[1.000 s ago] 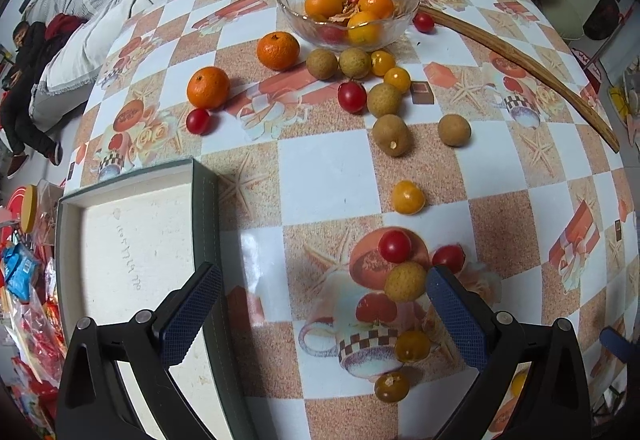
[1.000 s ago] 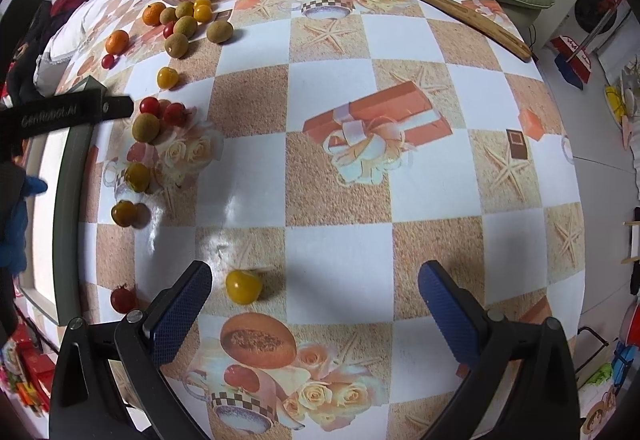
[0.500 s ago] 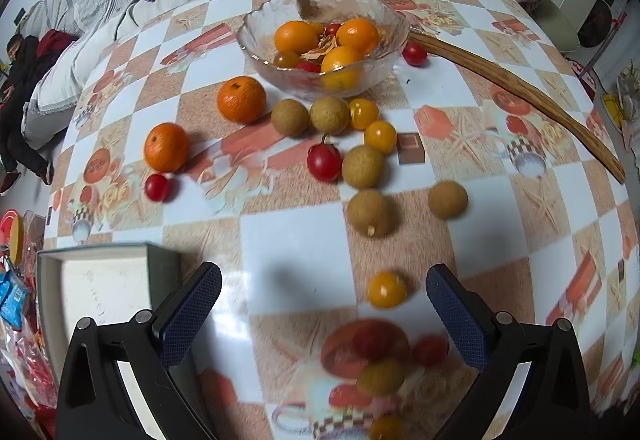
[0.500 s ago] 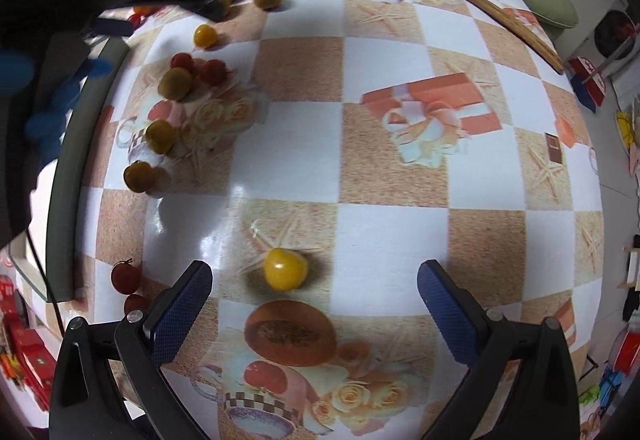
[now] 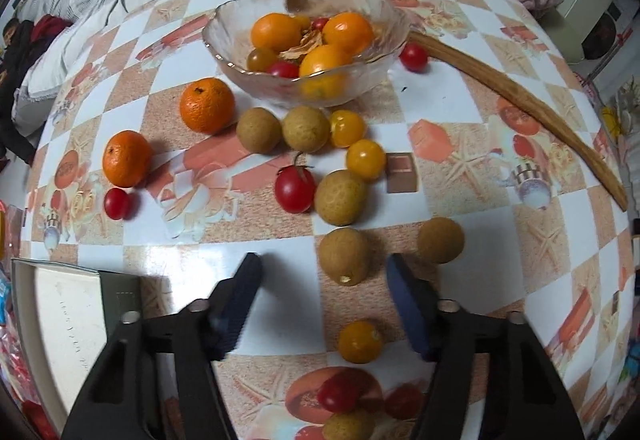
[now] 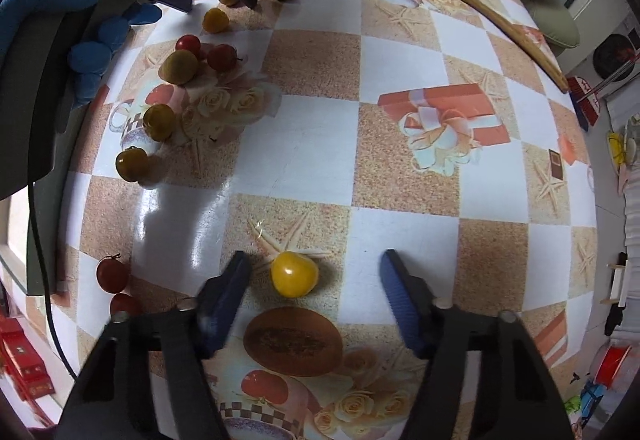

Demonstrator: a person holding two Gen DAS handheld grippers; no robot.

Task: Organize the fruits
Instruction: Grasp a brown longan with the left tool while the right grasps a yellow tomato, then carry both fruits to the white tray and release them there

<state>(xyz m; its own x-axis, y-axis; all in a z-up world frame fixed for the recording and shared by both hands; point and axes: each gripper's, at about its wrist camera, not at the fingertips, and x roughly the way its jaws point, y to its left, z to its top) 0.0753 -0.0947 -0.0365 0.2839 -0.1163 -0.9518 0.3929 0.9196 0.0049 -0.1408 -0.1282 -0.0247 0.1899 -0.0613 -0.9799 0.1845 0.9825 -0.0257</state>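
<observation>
Glass is the landmark here: the glass bowl at the far side of the table already holds oranges and small tomatoes. In the last second the left gripper has moved toward this bowl and narrowed its jaws; they are apart now around a brown longan, on the near side of the bowl, not yet touching it. The right gripper has also come forward and narrowed, and a yellow tomato, far from the bowl, lies between its apart jaws, closer to the left one. I judge that both are about to grasp, so many loose fruits remain. On the left gripper's body, seen from the right wrist, the print reads "GenRobot.AI". Red cloth behind the bowl carries Chinese characters.
</observation>
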